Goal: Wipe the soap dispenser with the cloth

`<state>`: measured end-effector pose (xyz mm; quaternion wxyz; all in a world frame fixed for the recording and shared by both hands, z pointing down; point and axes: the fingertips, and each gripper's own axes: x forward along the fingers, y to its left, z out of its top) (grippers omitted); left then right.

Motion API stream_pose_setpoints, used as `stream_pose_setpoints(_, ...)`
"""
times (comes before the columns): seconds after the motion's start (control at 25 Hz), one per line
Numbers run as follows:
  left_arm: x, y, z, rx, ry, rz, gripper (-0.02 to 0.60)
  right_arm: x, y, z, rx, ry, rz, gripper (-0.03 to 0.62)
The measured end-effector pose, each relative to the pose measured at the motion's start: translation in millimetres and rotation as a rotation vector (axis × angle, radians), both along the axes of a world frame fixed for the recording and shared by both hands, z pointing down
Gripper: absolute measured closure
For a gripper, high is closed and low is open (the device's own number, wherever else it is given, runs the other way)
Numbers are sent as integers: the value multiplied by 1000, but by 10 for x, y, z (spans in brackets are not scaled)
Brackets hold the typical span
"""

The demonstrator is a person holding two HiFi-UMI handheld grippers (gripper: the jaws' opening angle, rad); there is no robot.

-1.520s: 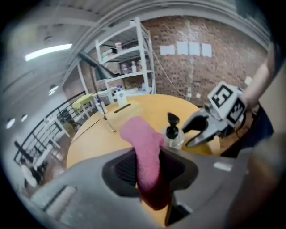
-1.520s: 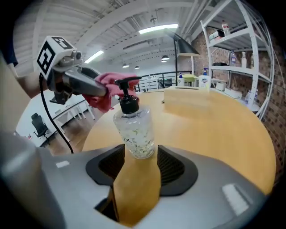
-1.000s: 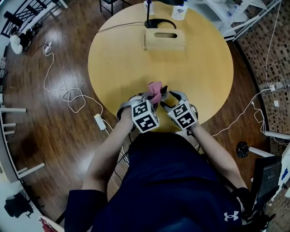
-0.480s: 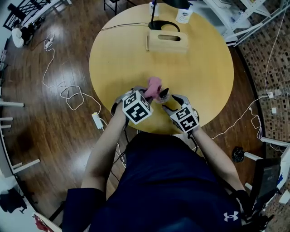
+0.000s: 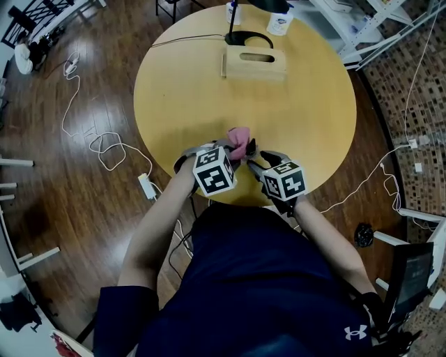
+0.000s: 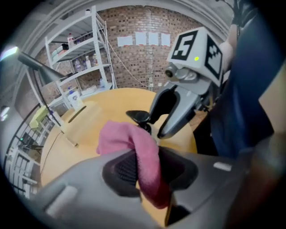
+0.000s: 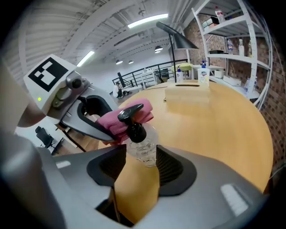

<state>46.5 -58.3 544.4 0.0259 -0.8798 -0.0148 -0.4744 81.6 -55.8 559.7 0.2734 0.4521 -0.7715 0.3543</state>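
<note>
**Dispenser Half-Hidden Behind Cloth and Grippers**

In the head view, the marker cubes (image 5: 213, 169) cover both grippers' jaws. Only the black pump of the soap dispenser (image 5: 251, 147) peeks out beside the cloth (image 5: 239, 137); its clear body is hidden. In the left gripper view, the cloth pinched in the left gripper (image 6: 149, 166) screens the dispenser's body. In the right gripper view, the right gripper (image 7: 142, 164), its jaws just closing with the dispenser between them, blocks the bottle's base, and the cloth masks the left jaws' tips. At 12 o'clock on the surface (image 5: 306, 90), a bottle (image 5: 281, 19) and the lamp (image 5: 245, 35) are cut off by the picture's top edge. Labels on the shelf bottles (image 7: 241, 46) are too small to read.
</note>
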Motion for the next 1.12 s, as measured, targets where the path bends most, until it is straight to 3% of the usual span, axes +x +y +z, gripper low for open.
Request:
stream_pose_setpoints(0.24,42,494,-75,-157,67,59,474,161,97,-5,5,6,43,373)
stream_pose_setpoints(0.28,29,456,-102,-158,88,28,474,174,129,-1,4,9,53,375)
stream_pose_setpoints(0.4,-88,-66,-183,-90,137,-178,474,111,216,16,-16,-22,60,382)
stream_pose_setpoints(0.48,-68,-367,-170,-26,133,-220,474,41,257,61,-45,-48,57,387)
stream_pose_setpoints(0.68,241,-334,44,33,45,-9,477,-60,250,208,-116,-98,66,388)
stream_pose_setpoints(0.84,190,-140,13,-3,19,27,476,51,183,222,-129,-103,92,399)
stream_pose_setpoints(1.12,71,330,-39,-98,21,73,476,153,264,202,-101,-83,41,399)
